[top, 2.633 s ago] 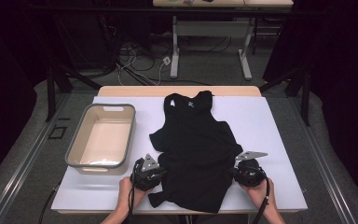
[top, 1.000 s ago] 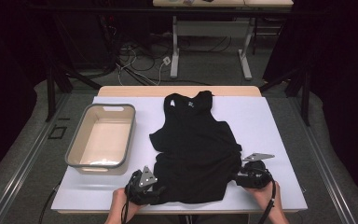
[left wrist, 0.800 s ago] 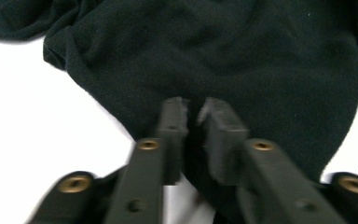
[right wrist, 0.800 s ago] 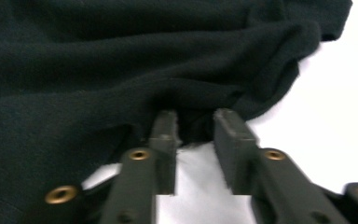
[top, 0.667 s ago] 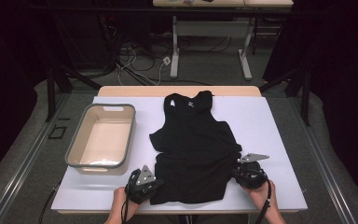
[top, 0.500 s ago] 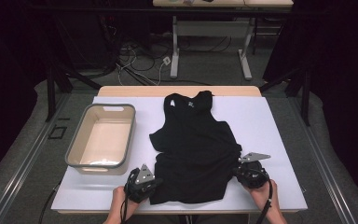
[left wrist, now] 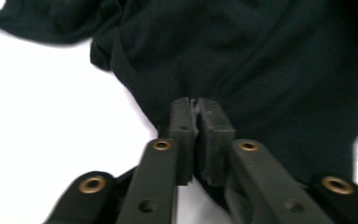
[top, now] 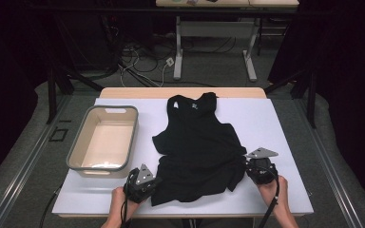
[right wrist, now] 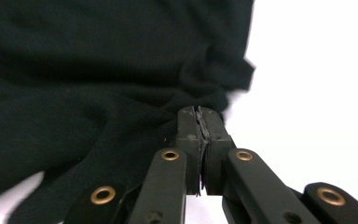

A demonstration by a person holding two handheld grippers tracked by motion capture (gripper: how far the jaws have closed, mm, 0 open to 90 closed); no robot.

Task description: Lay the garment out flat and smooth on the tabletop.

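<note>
The left gripper [top: 148, 183] and right gripper [top: 254, 167] had just squeezed shut, each pinching a near corner of the black tank top [top: 197, 149]. It lay flat mid-table, right of the tub [top: 102, 164]. Now they could probably lift it.

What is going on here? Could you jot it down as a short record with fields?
Garment: black sleeveless fabric top, lying on the white table, neck end far from the person
Left gripper: jaws shut on the hem's near left corner
Right gripper: jaws shut on the hem's near right corner
Container: beige rectangular plastic tub with grey rim, left of the top, nothing inside
</note>
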